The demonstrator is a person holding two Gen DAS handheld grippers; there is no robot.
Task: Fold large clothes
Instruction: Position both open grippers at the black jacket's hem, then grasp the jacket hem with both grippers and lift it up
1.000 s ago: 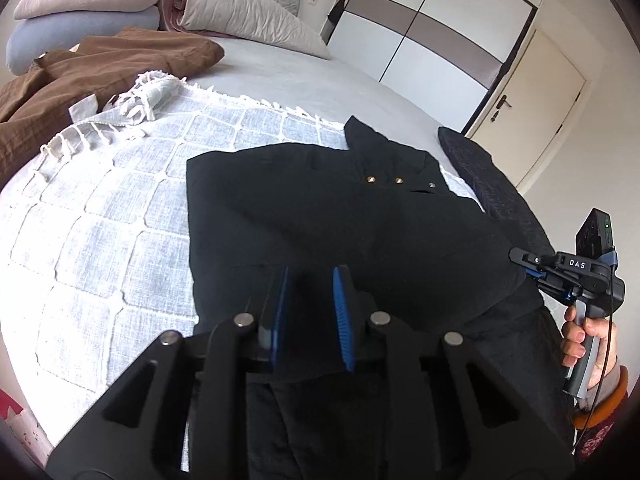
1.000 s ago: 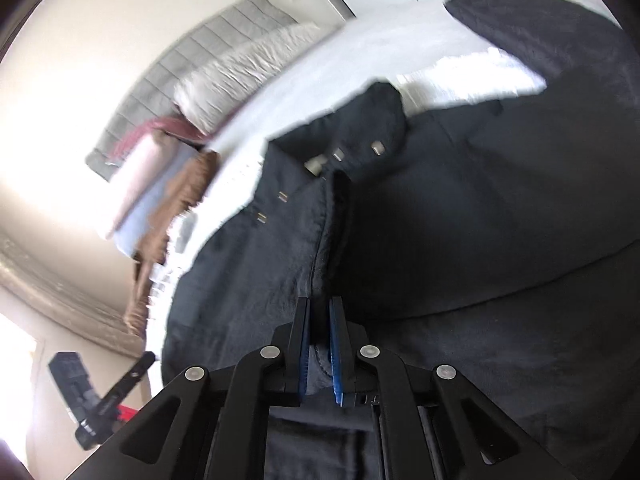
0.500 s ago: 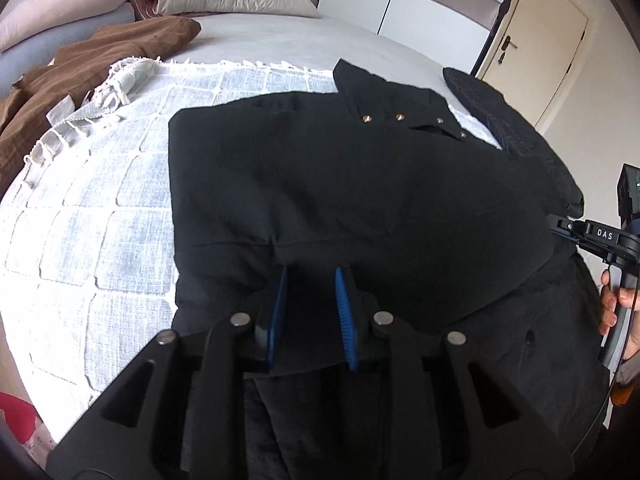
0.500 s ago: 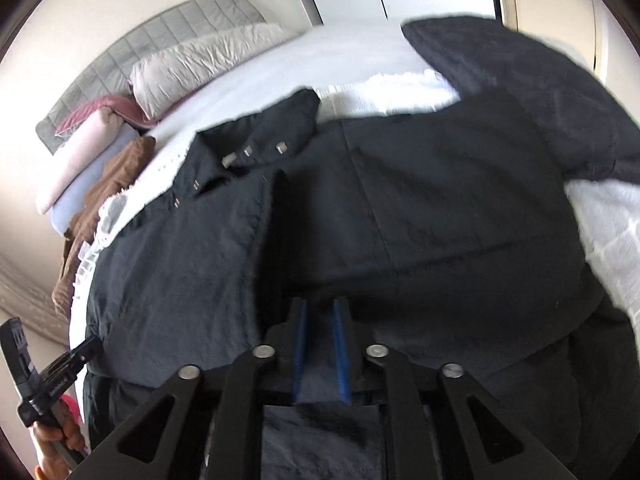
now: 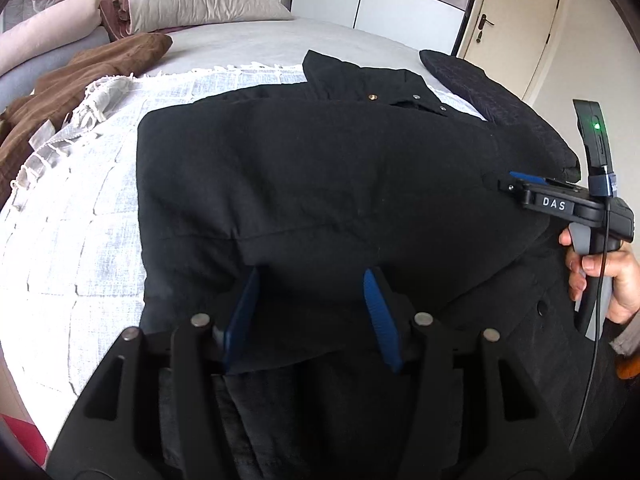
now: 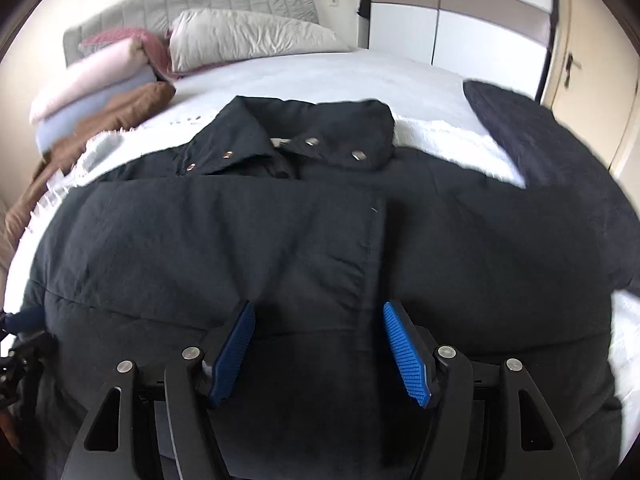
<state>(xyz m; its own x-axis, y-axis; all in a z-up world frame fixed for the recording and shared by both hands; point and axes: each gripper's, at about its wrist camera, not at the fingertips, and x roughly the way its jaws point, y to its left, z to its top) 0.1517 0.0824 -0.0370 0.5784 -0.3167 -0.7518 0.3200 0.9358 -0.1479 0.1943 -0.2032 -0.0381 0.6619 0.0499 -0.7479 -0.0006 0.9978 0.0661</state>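
Observation:
A large black coat (image 5: 320, 184) lies on the bed, its lower part folded up over the body, collar with snap buttons (image 6: 312, 142) at the far end. My left gripper (image 5: 310, 280) is open just above the folded hem, with cloth lying between its blue pads. My right gripper (image 6: 318, 312) is open over the coat's folded edge; from the left wrist view it shows at the right (image 5: 516, 182), held by a hand.
A white fringed blanket (image 5: 72, 200) lies under the coat. A brown garment (image 5: 80, 76) and pillows (image 6: 248, 36) sit at the head of the bed. A dark cushion (image 6: 540, 140) lies at the right. A wardrobe and door stand behind.
Both grippers have opened and let go of the coat's hem, which now lies folded over the body. The right gripper has swung to face the collar squarely.

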